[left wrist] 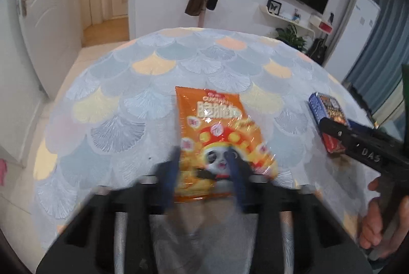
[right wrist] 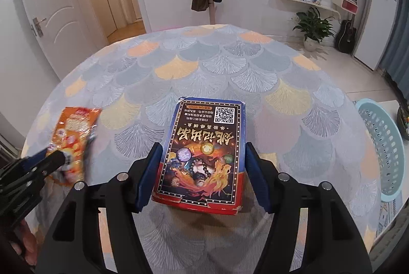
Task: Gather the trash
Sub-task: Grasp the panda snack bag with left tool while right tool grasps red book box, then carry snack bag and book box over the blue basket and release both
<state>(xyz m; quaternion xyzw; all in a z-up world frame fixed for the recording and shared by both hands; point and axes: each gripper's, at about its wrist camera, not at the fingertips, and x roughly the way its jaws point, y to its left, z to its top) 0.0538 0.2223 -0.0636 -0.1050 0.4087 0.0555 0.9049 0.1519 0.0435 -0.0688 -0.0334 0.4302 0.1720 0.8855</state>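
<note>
Snack bag [left wrist: 217, 136] pinched in clenched left claw [left wrist: 204, 171]; right claw [right wrist: 202, 171] released, straddling box [right wrist: 204, 153].

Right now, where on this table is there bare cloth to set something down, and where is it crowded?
Free: the far half of the tablecloth, beyond the orange snack bag and the blue-red box, and the strip between them. Crowded: the near edge, where the left gripper and right gripper work those two items.
</note>
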